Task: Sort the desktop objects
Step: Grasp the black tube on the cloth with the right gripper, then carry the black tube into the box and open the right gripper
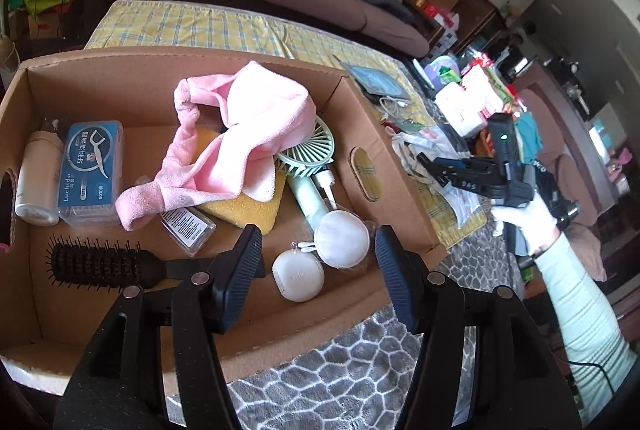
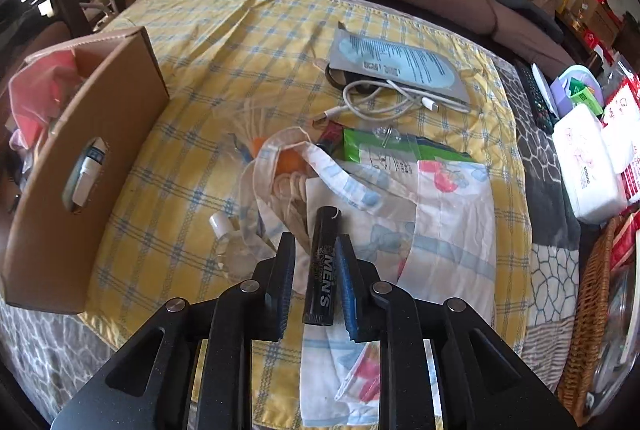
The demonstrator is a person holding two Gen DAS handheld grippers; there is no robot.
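Right wrist: black tube (image 2: 320,270) between hand-held gripper (image 2: 314,254) pads

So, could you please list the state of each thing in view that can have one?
Left gripper: open, empty, above the box.
Right gripper: shut on the black tube.
Black tube: held, off the cloth.
Cardboard box: open-topped, part filled.
Pink towel: crumpled in the box.
White cable: loosely coiled on the tablecloth.

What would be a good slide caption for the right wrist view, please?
Right gripper clamps a black "MEN'S" tube above the checked tablecloth.
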